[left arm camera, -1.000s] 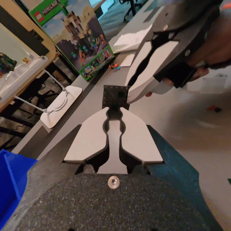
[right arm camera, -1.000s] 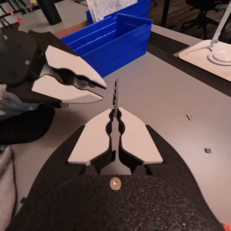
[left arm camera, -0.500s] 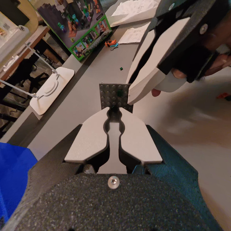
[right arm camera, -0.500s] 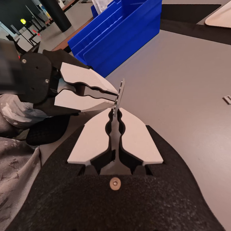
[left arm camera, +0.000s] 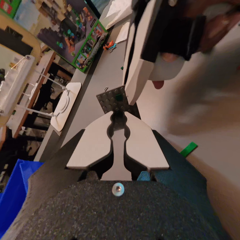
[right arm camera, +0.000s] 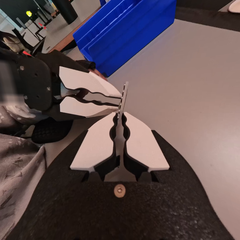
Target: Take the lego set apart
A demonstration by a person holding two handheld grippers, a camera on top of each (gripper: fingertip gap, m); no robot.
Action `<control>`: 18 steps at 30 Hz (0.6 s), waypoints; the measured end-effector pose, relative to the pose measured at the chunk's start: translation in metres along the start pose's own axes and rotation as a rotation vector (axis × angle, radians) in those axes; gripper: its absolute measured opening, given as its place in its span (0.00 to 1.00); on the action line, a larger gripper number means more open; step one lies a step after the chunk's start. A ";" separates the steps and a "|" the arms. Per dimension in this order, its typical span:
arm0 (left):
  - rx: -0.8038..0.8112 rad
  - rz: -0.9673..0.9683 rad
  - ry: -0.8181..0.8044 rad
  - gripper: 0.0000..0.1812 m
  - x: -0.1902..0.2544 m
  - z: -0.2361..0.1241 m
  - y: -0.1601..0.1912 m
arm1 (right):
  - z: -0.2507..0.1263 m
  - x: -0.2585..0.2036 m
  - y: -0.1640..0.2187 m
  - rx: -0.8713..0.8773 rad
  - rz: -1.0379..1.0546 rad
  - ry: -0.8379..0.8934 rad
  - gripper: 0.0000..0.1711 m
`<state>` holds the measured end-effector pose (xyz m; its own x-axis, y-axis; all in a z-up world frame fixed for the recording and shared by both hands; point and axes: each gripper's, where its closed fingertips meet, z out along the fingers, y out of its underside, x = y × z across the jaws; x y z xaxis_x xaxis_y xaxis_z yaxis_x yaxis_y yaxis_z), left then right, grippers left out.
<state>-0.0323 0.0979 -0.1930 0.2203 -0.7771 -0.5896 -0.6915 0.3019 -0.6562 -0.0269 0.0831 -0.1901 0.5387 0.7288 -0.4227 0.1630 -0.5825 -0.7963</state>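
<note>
A dark grey studded plate (left arm camera: 109, 100) is held upright above the table, edge-on in the right wrist view (right arm camera: 125, 90). My right gripper (right arm camera: 119, 113) is shut on its lower edge; in the left wrist view it reaches in from the upper right (left arm camera: 131, 101). A small dark green piece (left arm camera: 119, 97) sits on the studs. My left gripper (left arm camera: 118, 112) is narrowly open with its tips against the studded face. In the right wrist view it comes in from the left (right arm camera: 118, 103). What lies between its tips is too dark to tell.
A blue bin (right arm camera: 129, 32) stands behind the plate and also shows in the left wrist view (left arm camera: 11, 188). A lego box (left arm camera: 72, 32), a white lamp base (left arm camera: 66, 103), papers (left arm camera: 116, 13), a small orange model (left arm camera: 109, 46) and a loose green piece (left arm camera: 189, 149) are on the grey table. Left and right tips are no more than a few centimetres apart. Left tips and right tips are each some 10 cm from the loose green piece (left arm camera: 189, 149).
My left gripper has closed the distance to the plate and its tips now touch the studded face. Its finger gap looks unchanged. The right gripper still holds the plate, now tilted.
</note>
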 end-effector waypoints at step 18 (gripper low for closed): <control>0.026 0.233 0.247 0.04 0.029 -0.021 0.006 | 0.000 -0.028 0.021 -0.141 0.031 -0.263 0.04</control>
<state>-0.0446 0.0655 -0.2036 -0.1167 -0.7949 -0.5954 -0.6851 0.4985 -0.5312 -0.0382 0.0504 -0.1948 0.3160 0.7673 -0.5580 0.2725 -0.6368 -0.7213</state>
